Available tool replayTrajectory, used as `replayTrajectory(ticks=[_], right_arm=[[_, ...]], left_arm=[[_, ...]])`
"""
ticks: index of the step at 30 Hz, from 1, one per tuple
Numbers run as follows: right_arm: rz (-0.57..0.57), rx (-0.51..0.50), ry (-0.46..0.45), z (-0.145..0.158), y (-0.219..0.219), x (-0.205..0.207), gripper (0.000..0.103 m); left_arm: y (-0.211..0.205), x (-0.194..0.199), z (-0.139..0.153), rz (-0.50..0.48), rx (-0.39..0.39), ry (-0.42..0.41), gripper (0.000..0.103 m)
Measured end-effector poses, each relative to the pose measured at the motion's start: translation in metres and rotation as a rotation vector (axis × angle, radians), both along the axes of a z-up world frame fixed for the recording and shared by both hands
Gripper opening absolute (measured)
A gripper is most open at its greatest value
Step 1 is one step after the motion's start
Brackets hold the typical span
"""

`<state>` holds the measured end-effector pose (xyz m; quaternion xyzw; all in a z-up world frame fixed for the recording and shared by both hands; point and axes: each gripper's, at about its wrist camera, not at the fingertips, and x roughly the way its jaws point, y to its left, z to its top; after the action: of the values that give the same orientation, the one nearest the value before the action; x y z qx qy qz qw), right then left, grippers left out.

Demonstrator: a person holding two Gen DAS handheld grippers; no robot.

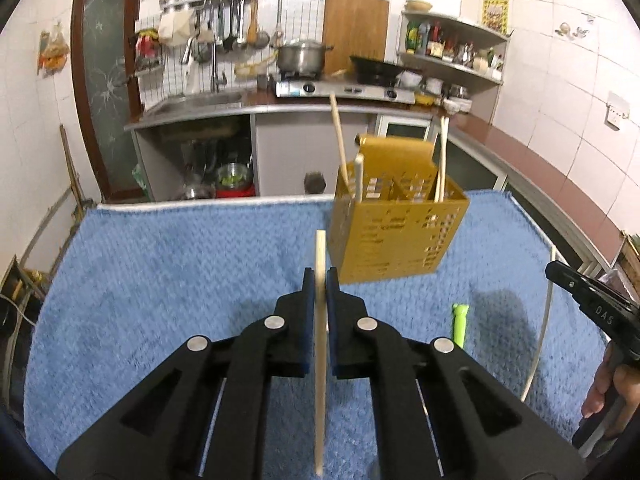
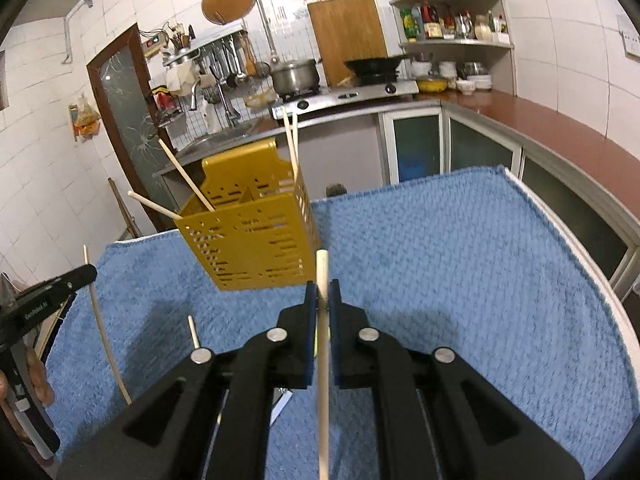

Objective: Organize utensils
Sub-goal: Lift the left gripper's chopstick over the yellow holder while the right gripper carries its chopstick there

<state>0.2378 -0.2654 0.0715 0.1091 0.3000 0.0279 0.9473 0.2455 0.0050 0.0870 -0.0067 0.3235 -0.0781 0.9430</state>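
Fingers [image 1: 308, 292] of left gripper [image 1: 320, 280]: clamped on one chopstick [image 1: 320, 360]. Right gripper [image 2: 322, 292]: clamped on another chopstick [image 2: 323, 360]. Yellow holder [image 1: 396, 232]: on blue towel [image 1: 180, 280], at 1 o'clock from left gripper, containing four chopsticks.

- Left gripper [image 1: 321, 280] has both jaws pinched in tight on a thin chopstick [image 1: 320, 340], which runs straight up between the blue pads [image 1: 308, 312] and pokes out past the tips.
- Right gripper [image 2: 322, 294] is the same deal: jaws clamped on its own chopstick [image 2: 322, 360], stick standing up between the fingers.
- Each one shows up at the edge of the other's wrist view, so they're side by side, both pointing roughly forward.
- Bare fingers wrapped round the right handle show at the frame edge.
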Motion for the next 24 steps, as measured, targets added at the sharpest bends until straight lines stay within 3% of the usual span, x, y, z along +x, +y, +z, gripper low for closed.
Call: replayTrajectory(ticks=[14, 24], right_arm=[[0.001, -0.024, -0.123, 0.049, 0.003, 0.006, 0.006], [-0.002, -0.065, -0.287, 0.138, 0.012, 0.051, 0.006]], left_arm=[[-0.002, 0.006, 0.042, -0.03, -0.062, -0.077, 0.004], [-0.017, 0.048, 0.121, -0.06, -0.125, -0.147, 0.004]])
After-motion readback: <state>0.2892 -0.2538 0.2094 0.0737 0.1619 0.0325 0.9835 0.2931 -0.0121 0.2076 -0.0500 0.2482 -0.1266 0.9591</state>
